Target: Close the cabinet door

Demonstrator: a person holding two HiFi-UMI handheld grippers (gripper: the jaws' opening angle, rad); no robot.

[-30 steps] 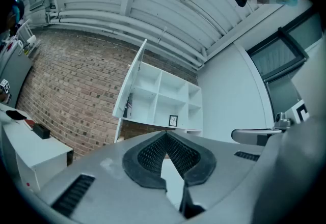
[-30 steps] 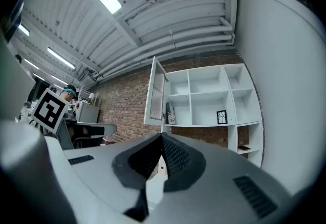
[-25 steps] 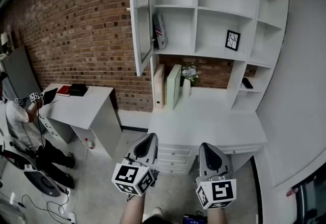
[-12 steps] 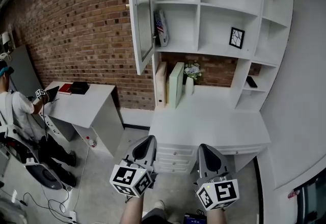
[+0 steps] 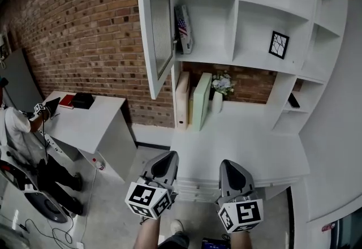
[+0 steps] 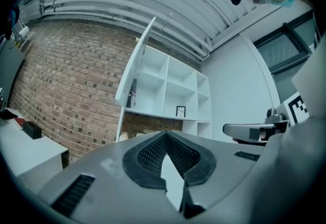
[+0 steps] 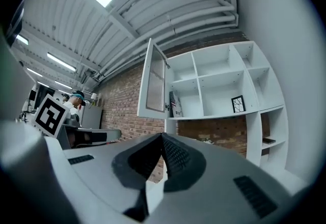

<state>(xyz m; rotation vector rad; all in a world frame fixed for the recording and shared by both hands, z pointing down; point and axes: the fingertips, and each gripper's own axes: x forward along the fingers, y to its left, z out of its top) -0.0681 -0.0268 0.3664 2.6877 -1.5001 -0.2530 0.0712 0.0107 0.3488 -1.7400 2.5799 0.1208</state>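
Cabinet door (image 5: 154, 21): stiff, likely light, hinged; stands open, well above my left claw (image 5: 167, 155) and right claw (image 5: 229, 163), both pressed together, empty. Push its free edge.

Count of items, by kind. You hold two tools: the left tool (image 5: 168, 155) and the right tool (image 5: 229, 164). One cabinet door (image 5: 155, 27) hangs on the shelf unit. In the shelves you see one framed picture (image 5: 278, 44), one flag-printed box (image 5: 183, 28) and one small dark object (image 5: 293, 101). The white counter (image 5: 249, 143) carries two upright binders, a beige binder (image 5: 182, 101) and a pale green binder (image 5: 201, 101), and one vase of flowers (image 5: 218, 99). The side counter (image 5: 96, 123) bears one red book (image 5: 68, 101) and one black box (image 5: 83, 100). One person (image 5: 17, 129) is at your left.
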